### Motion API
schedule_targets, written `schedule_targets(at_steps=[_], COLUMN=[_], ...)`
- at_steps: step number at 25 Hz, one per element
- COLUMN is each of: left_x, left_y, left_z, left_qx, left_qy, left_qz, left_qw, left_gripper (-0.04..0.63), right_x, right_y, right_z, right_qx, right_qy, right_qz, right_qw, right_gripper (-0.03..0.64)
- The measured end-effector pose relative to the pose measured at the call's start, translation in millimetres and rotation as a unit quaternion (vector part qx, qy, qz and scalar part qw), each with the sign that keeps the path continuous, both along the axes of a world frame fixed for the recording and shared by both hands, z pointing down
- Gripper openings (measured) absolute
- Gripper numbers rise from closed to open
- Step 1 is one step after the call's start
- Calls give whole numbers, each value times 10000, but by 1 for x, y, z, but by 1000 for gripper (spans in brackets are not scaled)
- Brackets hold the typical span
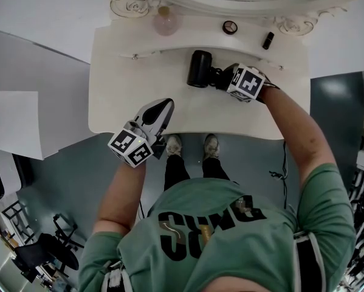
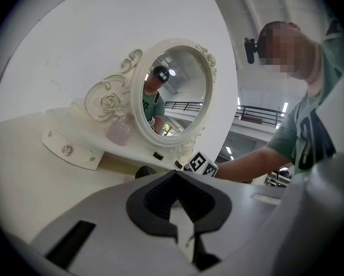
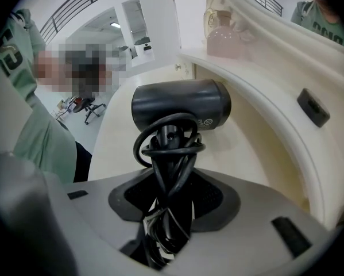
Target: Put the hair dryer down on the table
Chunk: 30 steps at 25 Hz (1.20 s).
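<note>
In the head view, we see the right gripper [image 1: 223, 78] holding the black hair dryer [image 1: 200, 69] over the cream counter's [image 1: 121, 96] far middle. In the left gripper view, our left gripper [image 2: 174, 177] is closed and empty. In the right gripper view, the jaws clamp the cord-wrapped handle [image 3: 169, 154].

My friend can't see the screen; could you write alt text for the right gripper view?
The right gripper holds a black hair dryer by its cord-wrapped handle over a cream dressing table. A pink bottle stands on the shelf behind.
</note>
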State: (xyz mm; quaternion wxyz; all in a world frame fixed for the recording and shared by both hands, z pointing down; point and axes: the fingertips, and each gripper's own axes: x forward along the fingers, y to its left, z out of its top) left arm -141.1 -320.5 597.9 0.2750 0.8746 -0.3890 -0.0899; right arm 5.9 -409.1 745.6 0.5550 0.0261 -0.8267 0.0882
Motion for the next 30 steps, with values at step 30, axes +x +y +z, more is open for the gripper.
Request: schedule_targets(at_steps=[30], left_x=[4], left_y=[6], left_z=[-10], left_qx=[-60], left_qy=[-14], left_qz=[125], left_qw=[9999], left_gripper=[8], right_x=[-3], right_y=[-10], right_z=[-1], right_qx=[179], right_qy=[454], right_qz=[148], right_qw=[9987], right_gripper=[272])
